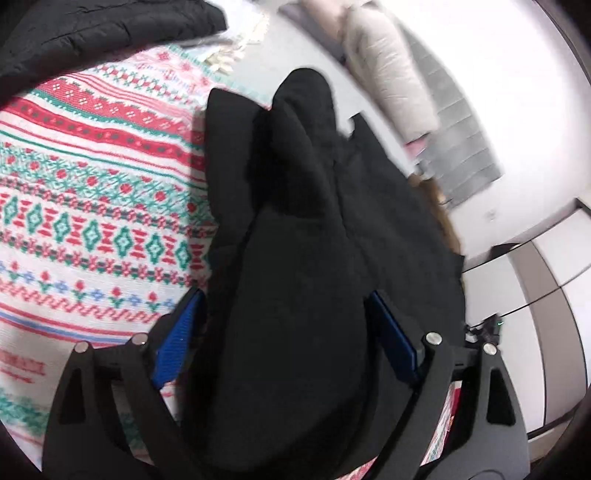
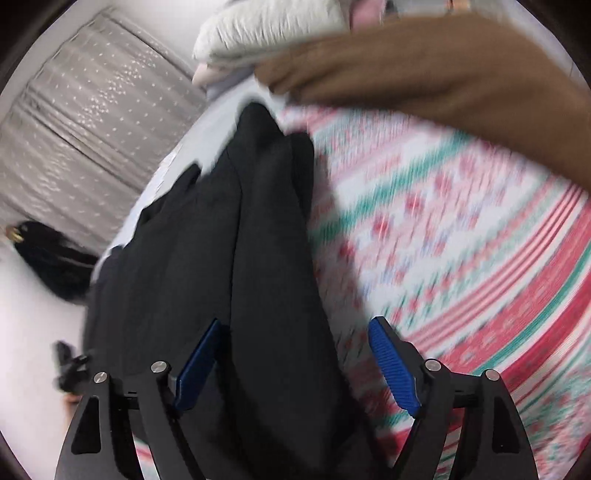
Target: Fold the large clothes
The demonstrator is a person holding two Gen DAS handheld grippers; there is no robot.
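Black garment [image 1: 314, 221] lies bunched in a long heap on a patterned blanket [image 1: 92, 206] with red, green and white knit-style bands. It runs away from both cameras along the blanket's edge.

Left view: left gripper [image 1: 286, 332] fingers spread wide, released. The near end of the black garment sits in the gap between the two blue pads [image 1: 393, 343]. The cloth bulges up to the left pad's inner face and comes close to the right one; cannot tell if it touches either. No pinch visible. The patterned blanket is on the left of the garment, pale floor [image 1: 517, 295] on the right. Another dark garment [image 1: 103, 29] is at top left, well apart. A beige padded item [image 1: 388, 81] and a grey piece [image 1: 461, 147] lie far off at top right.

Right view: right gripper [image 2: 295, 360] fingers also spread, released. The black garment [image 2: 229, 240] passes between them, lying against the left blue pad [image 2: 197, 365]; the right blue pad [image 2: 393, 369] stands clear of the cloth with blanket [image 2: 461, 258] showing in the gap. Frame is motion-blurred. A brown garment [image 2: 443, 74] and a white fluffy item [image 2: 269, 26] lie at the top, beyond the black one. A curtain [image 2: 92, 122] hangs at left; a dark object [image 2: 48, 258] sits on the floor near it.
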